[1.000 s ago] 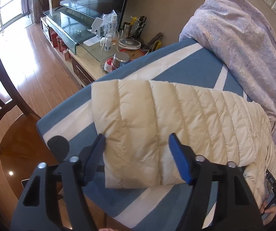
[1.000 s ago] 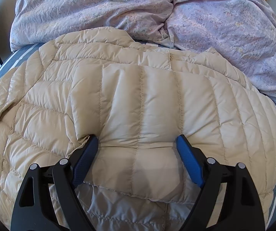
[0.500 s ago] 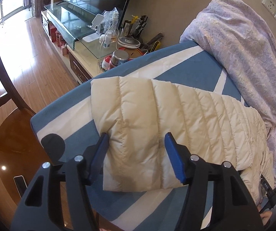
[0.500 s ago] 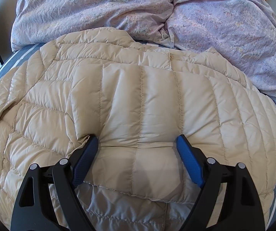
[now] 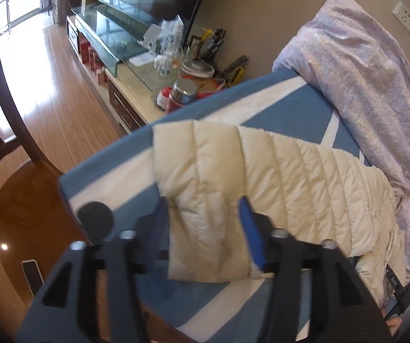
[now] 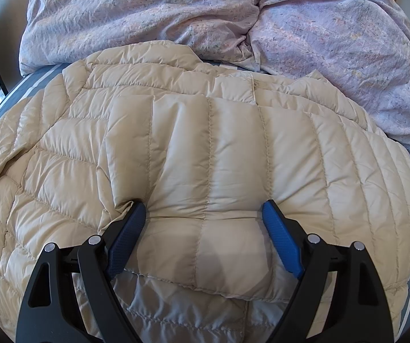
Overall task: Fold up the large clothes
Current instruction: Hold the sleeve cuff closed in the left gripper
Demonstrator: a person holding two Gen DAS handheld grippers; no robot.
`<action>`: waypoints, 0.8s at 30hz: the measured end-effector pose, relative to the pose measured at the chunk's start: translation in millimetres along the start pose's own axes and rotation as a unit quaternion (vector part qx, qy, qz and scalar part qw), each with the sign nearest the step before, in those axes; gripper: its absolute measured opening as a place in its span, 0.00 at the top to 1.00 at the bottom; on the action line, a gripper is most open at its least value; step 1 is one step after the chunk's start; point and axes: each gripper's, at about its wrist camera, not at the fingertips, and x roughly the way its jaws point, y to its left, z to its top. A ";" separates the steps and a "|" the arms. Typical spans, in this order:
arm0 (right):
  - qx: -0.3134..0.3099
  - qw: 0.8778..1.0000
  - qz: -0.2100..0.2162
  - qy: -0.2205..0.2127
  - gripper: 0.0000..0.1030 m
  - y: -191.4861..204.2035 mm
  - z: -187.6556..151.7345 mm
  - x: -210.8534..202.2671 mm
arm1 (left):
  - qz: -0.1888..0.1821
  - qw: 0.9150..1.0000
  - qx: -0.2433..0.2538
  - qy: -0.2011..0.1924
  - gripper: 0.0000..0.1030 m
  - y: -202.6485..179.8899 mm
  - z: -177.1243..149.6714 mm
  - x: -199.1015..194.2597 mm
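A cream quilted down jacket (image 6: 205, 148) lies spread on the bed. One sleeve (image 5: 233, 177) stretches out over the blue and white sheet (image 5: 285, 108) in the left wrist view. My left gripper (image 5: 205, 214) has its blue fingers on either side of the sleeve's cuff end, closing in on it. My right gripper (image 6: 205, 217) is open, fingers wide apart and pressed down on a folded panel of the jacket, near its lower edge.
A lilac floral duvet (image 6: 262, 23) is bunched along the far side of the bed. Beside the bed stand a glass TV stand (image 5: 113, 34) with bottles and clutter, a dark wooden chair (image 5: 7, 148) and wood floor. The bed edge is near the cuff.
My left gripper's fingers have closed in around the sleeve cuff and the camera has moved closer to it. My right gripper has not moved.
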 end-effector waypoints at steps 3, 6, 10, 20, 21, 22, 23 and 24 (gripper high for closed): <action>-0.001 1.000 -0.001 0.000 0.17 -0.7 -0.7 -0.2 | 0.001 1.000 0.000 0.004 0.41 0.8 1.8 0.0; -0.001 1.000 0.000 0.000 0.17 -0.5 -0.9 -0.3 | 0.003 1.000 0.006 0.016 0.41 -4.4 1.0 7.1; -0.001 1.000 0.000 -0.001 0.17 -1.1 -1.1 -0.3 | 0.016 1.000 0.020 0.013 0.42 -15.9 -1.1 13.2; 0.000 1.000 0.001 -0.002 0.17 -2.1 -2.1 0.1 | 0.012 0.999 0.040 0.013 0.86 -29.9 -4.0 19.9; 0.000 1.000 0.002 -0.003 0.17 -2.0 -1.7 0.1 | 0.012 0.999 0.042 0.011 0.88 -30.8 -4.7 20.0; 0.000 1.000 0.002 -0.004 0.17 -1.8 -2.0 0.1 | 0.011 0.999 0.045 0.009 0.89 -32.0 -5.3 20.1; 0.000 1.000 0.002 -0.004 0.17 -1.7 -1.9 0.1 | 0.011 0.999 0.048 0.007 0.91 -32.4 -5.9 20.0; 0.001 1.000 0.002 -0.005 0.17 -1.2 -2.1 0.2 | 0.012 0.999 0.051 0.005 0.91 -33.1 -6.5 20.0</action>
